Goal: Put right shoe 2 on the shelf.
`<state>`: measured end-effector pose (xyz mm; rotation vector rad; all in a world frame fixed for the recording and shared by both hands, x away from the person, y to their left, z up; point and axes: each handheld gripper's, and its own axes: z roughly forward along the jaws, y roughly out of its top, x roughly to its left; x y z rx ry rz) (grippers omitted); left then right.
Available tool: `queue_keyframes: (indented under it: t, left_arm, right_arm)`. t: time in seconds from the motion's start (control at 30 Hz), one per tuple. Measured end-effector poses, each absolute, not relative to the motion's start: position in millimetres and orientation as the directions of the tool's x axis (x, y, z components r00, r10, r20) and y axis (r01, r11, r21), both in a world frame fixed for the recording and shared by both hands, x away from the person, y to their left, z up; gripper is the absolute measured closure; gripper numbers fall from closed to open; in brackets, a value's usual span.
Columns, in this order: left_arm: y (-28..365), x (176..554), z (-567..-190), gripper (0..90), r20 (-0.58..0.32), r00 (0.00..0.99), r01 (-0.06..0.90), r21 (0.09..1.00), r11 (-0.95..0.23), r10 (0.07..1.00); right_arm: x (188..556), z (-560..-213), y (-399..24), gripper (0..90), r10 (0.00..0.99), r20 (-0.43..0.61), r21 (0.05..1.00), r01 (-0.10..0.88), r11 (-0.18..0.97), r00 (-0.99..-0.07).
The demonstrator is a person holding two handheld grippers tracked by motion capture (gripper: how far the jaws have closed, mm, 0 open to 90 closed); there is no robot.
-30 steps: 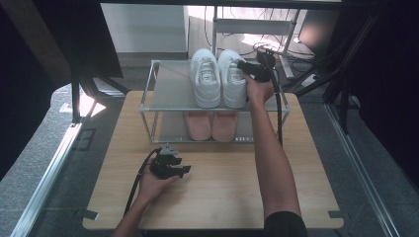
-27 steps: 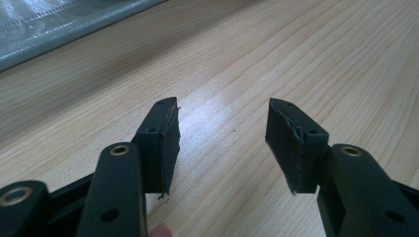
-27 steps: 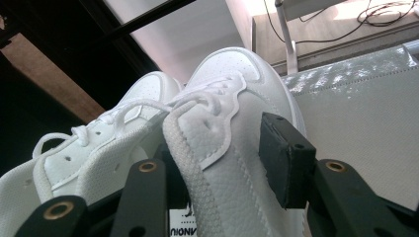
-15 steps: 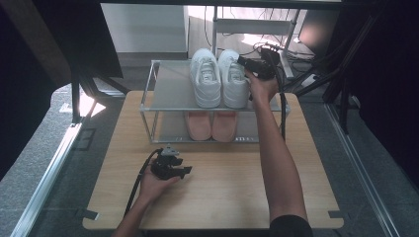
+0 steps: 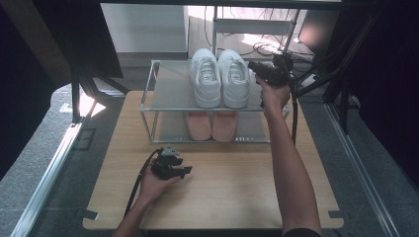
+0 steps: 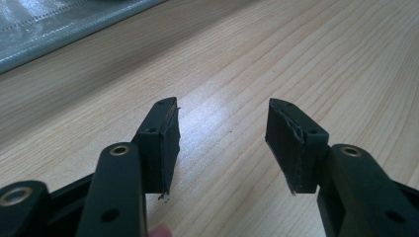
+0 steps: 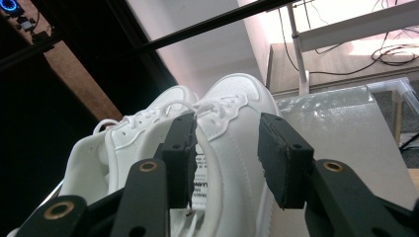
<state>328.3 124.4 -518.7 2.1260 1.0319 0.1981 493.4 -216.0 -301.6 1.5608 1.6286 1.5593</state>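
Here your right claw sits at the right end of the rack's top shelf, just beside the right-hand white sneaker. In the right gripper view its jaws stand about half apart, and they have just been closing in a little. That sneaker's side rises between the jaws there, with one pad in front of the collar and the other off to the outer side, yet the high view shows the tips just off the shoe's flank; whether a pad touches the leather I cannot tell, and no firm pinch shows.

The two white sneakers stand side by side on the top shelf, toes pointing away from you, heels at the near edge. The left white sneaker touches or nearly touches its partner. Beneath them, on the lower shelf, a pair of pink shoes lies in the same order.

The rack stands on the far half of the wooden surface.

Your left claw rests low on the near left part of that surface, well apart from the rack, held in your left hand with its cable trailing back toward you. In the left gripper view its jaws are spread wide with bare wood grain between the pads.
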Motion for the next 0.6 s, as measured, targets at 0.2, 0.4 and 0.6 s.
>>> queue_keyframes:
  t: [0.2,0.4,0.6]
  left_arm:
    - [125,329,-520,47.6,-0.171,0.663,0.612,0.685,-0.396,0.729]
    - [126,330,-519,47.6,-0.170,0.663,0.614,0.681,-0.399,0.729]
    - [125,329,-520,47.6,-0.170,0.661,0.616,0.678,-0.400,0.731]
  right_arm:
    - [485,-305,-223,63.3,0.869,0.387,0.871,0.432,-0.235,-0.308]
    - [479,-311,-230,64.0,0.867,0.388,0.868,0.441,-0.230,-0.311]
    - [473,-314,-235,64.1,0.871,0.374,0.871,0.443,-0.212,-0.319]
